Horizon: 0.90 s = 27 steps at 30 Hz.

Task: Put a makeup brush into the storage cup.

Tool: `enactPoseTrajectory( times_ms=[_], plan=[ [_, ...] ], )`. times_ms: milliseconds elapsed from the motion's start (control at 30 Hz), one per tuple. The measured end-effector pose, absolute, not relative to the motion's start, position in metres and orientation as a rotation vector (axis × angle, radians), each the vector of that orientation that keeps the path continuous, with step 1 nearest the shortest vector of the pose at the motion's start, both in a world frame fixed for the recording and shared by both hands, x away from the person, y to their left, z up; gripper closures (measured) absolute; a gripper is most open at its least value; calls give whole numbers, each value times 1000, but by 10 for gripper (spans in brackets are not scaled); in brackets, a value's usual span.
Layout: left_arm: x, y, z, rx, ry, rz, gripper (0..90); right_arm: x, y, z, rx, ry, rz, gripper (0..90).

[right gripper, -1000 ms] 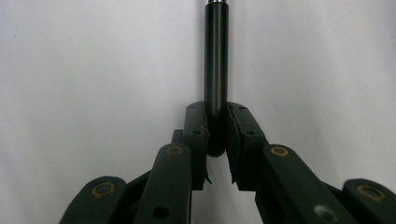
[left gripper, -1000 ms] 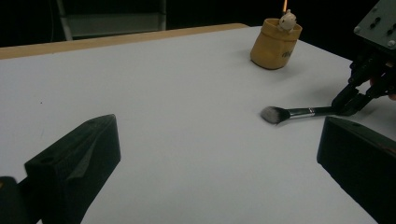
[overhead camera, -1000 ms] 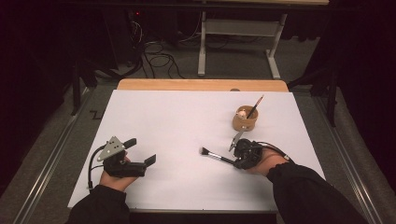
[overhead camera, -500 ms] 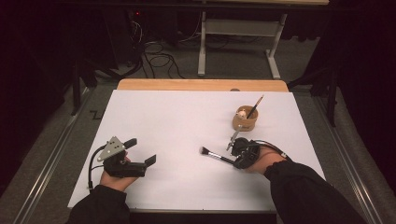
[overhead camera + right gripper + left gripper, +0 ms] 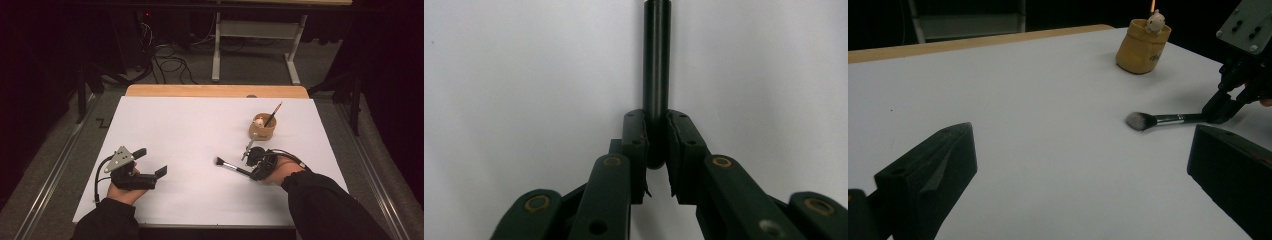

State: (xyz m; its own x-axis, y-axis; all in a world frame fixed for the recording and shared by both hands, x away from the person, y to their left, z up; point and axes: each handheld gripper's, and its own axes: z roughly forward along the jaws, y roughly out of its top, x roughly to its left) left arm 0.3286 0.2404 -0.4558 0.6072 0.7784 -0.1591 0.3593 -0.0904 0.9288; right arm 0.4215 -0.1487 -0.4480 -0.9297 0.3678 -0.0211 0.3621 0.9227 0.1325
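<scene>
White tabletop (image 5: 190,130), right hand-held gripper (image 5: 253,170) clamped on makeup brush (image 5: 231,166) handle, left hand-held gripper (image 5: 150,162) open, well apart

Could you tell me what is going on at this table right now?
A person works with a gripper in each hand. The right gripper has its jaws shut on the handle end of a makeup brush that lies low over the white table, bristles pointing left. The left gripper is open and holds nothing. A tan cup with another brush stands beyond.
</scene>
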Motion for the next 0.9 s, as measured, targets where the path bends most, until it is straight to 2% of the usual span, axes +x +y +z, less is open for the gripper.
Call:
enactPoseTrajectory(
  times_ms=[400,900],
  plan=[
    [329,241,-456,1691,946,459,5,418,-164,-438,626,2984,210,815],
    [329,240,-456,1691,950,460,4,413,-224,-430,827,2890,210,814]
  ],
)
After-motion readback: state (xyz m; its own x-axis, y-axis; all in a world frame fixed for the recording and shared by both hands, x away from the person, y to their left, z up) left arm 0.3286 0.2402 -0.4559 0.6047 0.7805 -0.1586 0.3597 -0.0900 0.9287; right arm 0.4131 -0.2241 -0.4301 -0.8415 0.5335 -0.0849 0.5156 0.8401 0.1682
